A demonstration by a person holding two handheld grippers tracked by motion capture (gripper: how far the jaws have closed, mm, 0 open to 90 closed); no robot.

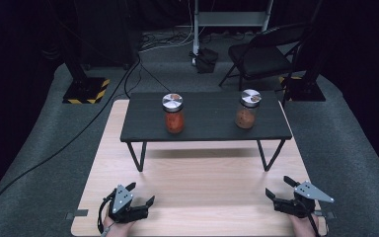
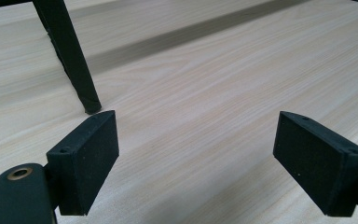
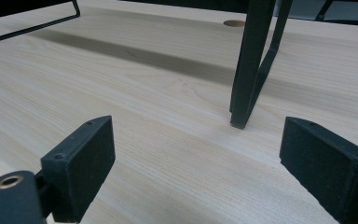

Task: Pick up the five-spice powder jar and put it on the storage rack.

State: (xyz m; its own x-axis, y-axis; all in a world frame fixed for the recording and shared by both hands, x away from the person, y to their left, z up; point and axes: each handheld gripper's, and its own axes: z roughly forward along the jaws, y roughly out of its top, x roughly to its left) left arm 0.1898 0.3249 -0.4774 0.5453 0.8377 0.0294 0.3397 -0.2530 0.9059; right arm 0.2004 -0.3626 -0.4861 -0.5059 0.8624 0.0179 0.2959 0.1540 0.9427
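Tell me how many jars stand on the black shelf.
2. One jar with red contents stands left of the shelf's middle; the other jar, with brownish contents, stands toward its right end.

Your hands and forearms are cut off by the bottom edge of the high view. What fills the left jar (image 1: pixel 174 120) and the right jar (image 1: pixel 246 117) is too small to identify; the marks on both lids are unreadable. In your gripper views, the black stand's legs (image 3: pixel 251 60) are cut off at the top edge.
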